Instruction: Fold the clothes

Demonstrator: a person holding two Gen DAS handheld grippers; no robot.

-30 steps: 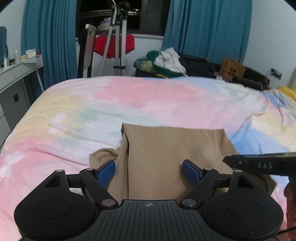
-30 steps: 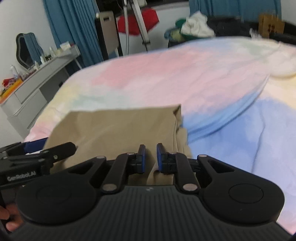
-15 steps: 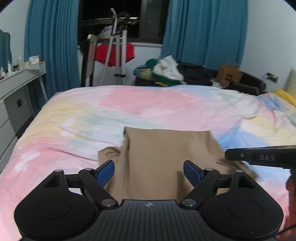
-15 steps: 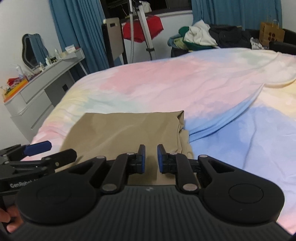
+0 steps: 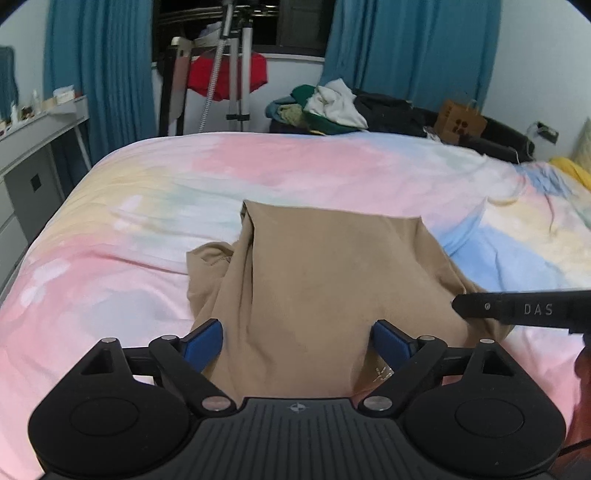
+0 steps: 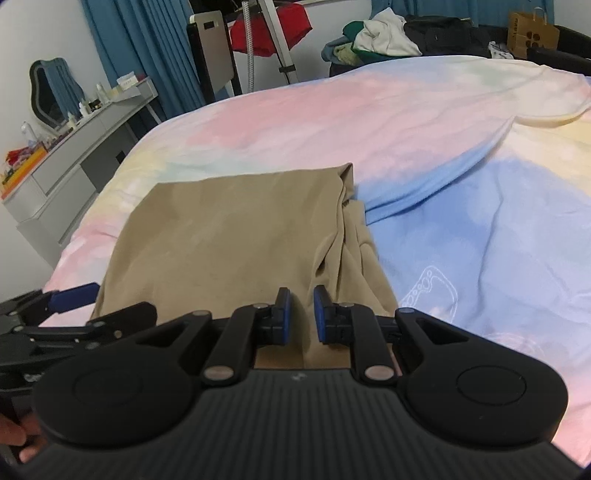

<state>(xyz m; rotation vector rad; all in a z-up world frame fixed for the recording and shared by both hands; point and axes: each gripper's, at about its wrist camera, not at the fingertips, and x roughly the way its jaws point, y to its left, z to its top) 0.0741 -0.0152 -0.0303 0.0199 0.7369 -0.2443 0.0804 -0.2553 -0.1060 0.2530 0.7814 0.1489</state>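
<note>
A tan garment (image 5: 325, 280) lies folded on the pastel bedspread (image 5: 147, 206), its far edge straight and a sleeve bunched out at its left (image 5: 207, 266). My left gripper (image 5: 297, 345) is open, its blue fingers wide apart on either side of the cloth's near part. In the right wrist view the same tan garment (image 6: 229, 229) has folds piled along its right side. My right gripper (image 6: 301, 319) is shut on the tan cloth at the near right edge, fabric showing in the narrow gap. The right gripper's finger (image 5: 517, 308) pokes in from the right of the left wrist view.
The bedspread (image 6: 461, 122) spreads wide beyond and right of the garment. A grey dresser (image 6: 74, 147) stands left of the bed. Behind it are a tripod (image 5: 236, 74), a clothes pile (image 5: 332, 107) and a paper bag (image 6: 532, 33). A person's fingers (image 6: 14, 439) show at the lower left.
Both grippers rose and drew back a little, then came lower and closer over the garment. Finger spacing on each is unchanged; the garment keeps its shape.
</note>
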